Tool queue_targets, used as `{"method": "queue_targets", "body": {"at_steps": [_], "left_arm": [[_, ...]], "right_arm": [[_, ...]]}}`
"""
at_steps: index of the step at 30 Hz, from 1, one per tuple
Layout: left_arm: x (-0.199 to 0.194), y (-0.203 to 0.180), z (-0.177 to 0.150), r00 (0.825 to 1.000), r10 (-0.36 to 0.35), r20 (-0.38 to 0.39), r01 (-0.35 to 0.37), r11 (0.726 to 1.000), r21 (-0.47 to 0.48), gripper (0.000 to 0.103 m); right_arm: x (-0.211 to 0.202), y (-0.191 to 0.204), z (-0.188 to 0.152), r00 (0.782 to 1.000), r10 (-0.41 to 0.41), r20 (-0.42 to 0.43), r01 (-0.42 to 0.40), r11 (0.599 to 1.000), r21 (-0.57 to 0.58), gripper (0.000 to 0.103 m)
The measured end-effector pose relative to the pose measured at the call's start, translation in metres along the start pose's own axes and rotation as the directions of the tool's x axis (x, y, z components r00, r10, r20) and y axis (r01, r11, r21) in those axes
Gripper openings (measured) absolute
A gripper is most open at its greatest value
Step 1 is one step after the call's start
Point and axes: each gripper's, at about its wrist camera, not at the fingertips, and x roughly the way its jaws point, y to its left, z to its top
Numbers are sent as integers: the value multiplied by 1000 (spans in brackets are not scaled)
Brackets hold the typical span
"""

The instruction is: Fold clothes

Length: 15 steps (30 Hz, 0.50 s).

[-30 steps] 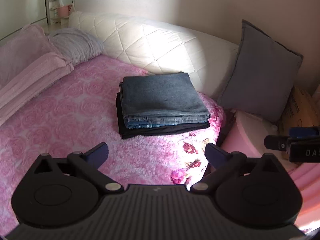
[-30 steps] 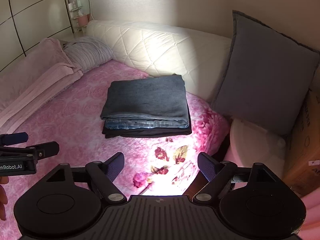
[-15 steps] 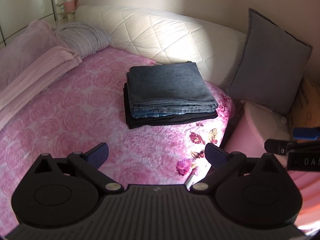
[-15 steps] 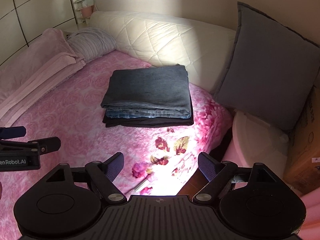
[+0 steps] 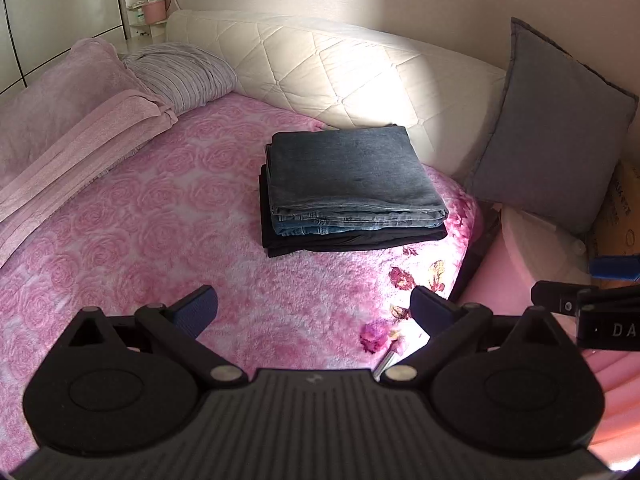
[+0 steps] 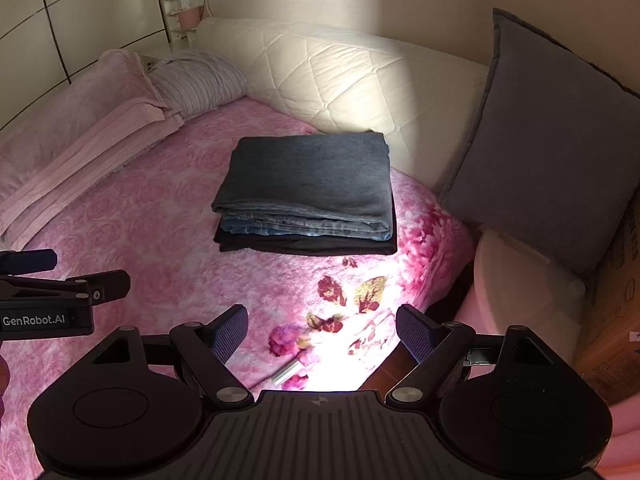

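Note:
A neat stack of folded clothes lies on the pink rose-patterned bed cover, near the headboard. Grey-blue denim is on top, lighter jeans under it, a black garment at the bottom. My left gripper hovers open over the cover, well short of the stack, holding nothing. My right gripper is also open and empty, above the sunlit corner of the bed. Each gripper shows at the edge of the other's view.
A cream quilted headboard runs behind the stack. A grey cushion leans at the right, with a white round object and a cardboard box below it. Folded pink blankets and a striped pillow lie left. A small metallic object lies on the cover.
Both grippers have pulled back and risen a little from the stack, which now sits lower in both views. More of the bed cover shows. Jaws stayed open.

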Motion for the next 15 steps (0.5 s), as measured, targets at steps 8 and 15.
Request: {"method": "queue_targets", "body": {"at_steps": [8,15], "left_arm": [[2,-6,0,1000,12,1,-12,1000,5,101],[3,-9,0,1000,12,2,-12,1000,-1,101]], "right_arm": [[4,-6,3,1000,7,1,-7,1000,-2,84],[5,-11,5,1000,13,-2,-13,1000,-5,84]]}}
